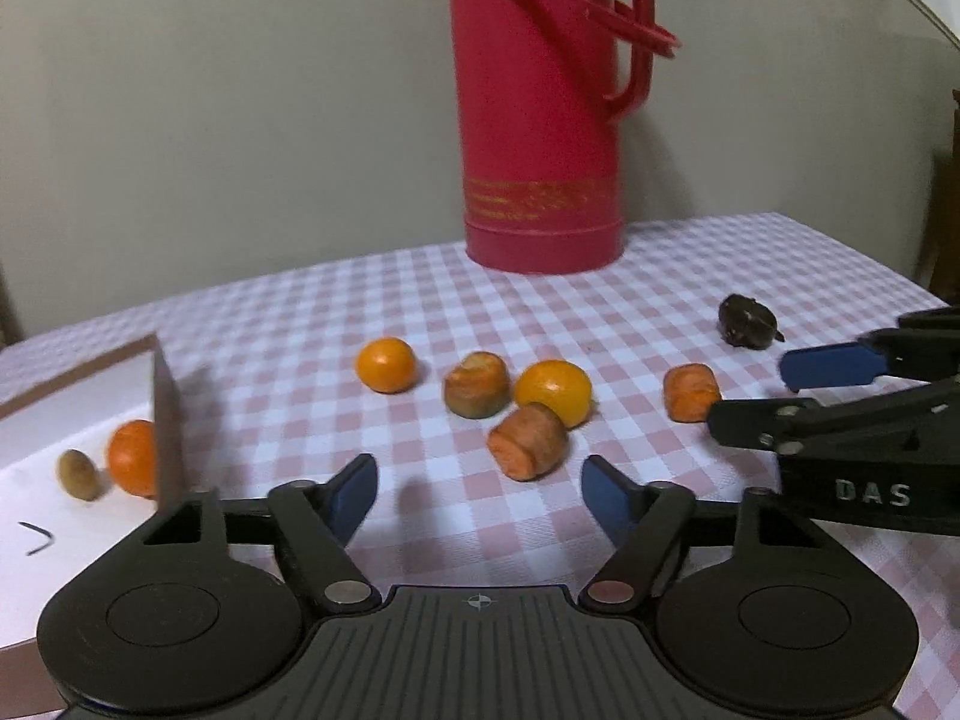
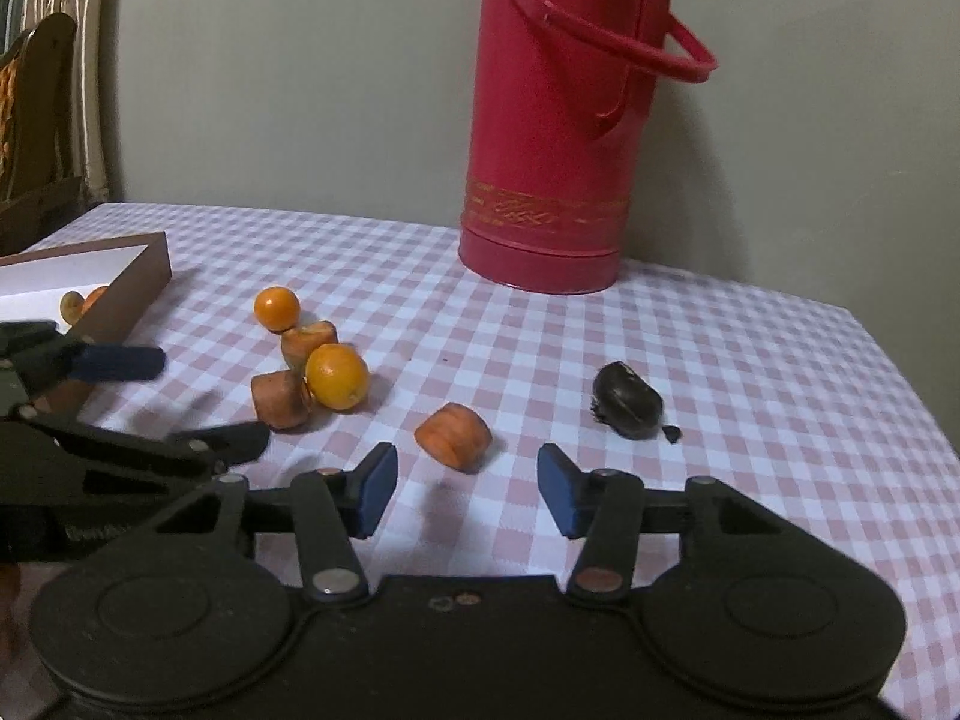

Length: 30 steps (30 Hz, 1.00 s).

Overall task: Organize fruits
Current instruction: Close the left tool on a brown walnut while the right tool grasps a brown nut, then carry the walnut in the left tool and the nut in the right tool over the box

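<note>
From the left wrist camera, the left gripper point(image 1: 479, 489) hangs over a table with a pink and white checked cloth point(image 1: 420, 312). Its two blue pads are apart and nothing is between them. Just past the pads lies an orange chunk point(image 1: 528, 441), touching a round yellow-orange fruit point(image 1: 555, 390). Beside them sit a brownish chunk point(image 1: 477, 390) and another small orange fruit point(image 1: 386, 364). To the left is a white box with a brown rim point(image 1: 78, 366), and inside it are an orange fruit point(image 1: 132, 456) and a small brown fruit point(image 1: 78, 474). A tall red jug point(image 1: 540, 120) stands at the back. The right gripper point(image 1: 774, 390) reaches in from the right, near another orange chunk point(image 1: 690, 391) and a dark lump point(image 1: 747, 330).

From the right wrist camera, the right gripper point(image 2: 467, 489) has its blue pads apart, holding nothing. The single orange chunk point(image 2: 453, 435) lies just ahead of them. The dark lump point(image 2: 627, 408) is off to the right. The left gripper point(image 2: 180, 396) shows at the left, near the pile of fruit, with the box point(image 2: 138, 282) behind it.
</note>
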Each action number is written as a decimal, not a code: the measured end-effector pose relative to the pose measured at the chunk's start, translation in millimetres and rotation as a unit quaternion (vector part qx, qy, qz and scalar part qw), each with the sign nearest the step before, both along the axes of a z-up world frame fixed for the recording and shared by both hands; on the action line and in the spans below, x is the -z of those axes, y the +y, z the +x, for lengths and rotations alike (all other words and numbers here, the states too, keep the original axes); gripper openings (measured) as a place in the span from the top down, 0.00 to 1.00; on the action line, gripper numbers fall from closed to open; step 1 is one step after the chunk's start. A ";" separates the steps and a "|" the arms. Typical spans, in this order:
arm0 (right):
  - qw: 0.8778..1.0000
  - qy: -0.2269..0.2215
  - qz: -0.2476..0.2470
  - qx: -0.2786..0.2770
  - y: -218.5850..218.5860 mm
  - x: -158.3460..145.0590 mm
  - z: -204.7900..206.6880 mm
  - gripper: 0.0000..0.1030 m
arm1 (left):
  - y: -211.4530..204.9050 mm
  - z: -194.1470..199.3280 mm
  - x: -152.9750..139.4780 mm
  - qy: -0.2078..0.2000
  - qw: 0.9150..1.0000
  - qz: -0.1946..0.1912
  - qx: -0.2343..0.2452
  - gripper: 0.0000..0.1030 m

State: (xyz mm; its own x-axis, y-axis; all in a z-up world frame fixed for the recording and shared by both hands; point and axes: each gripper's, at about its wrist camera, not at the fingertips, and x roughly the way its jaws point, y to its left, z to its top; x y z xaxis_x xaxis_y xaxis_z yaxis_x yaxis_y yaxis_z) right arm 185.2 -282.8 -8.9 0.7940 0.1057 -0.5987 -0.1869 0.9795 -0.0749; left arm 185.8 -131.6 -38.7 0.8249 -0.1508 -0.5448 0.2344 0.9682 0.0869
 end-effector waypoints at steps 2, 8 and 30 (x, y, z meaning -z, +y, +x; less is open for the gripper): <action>1.000 0.007 0.001 -0.004 -0.7 1.8 6.9 0.62 | -3.5 3.6 1.7 0.005 1.000 -0.008 0.003 0.36; 0.999 0.027 0.023 -0.009 -2.9 8.3 23.7 0.67 | -11.5 16.3 6.5 0.020 1.000 -0.018 0.005 0.58; 1.000 0.017 -0.013 -0.014 6.3 10.6 26.3 0.85 | -15.0 4.1 0.2 -0.022 1.000 0.006 0.006 0.68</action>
State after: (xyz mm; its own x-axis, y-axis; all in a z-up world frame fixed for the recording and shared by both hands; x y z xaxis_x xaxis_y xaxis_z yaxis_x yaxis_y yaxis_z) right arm 211.5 -276.6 -19.6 0.7700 0.1125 -0.6280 -0.2177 0.9716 -0.0929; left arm 190.0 -146.6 -38.9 0.8462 -0.1539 -0.5101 0.2413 0.9643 0.1094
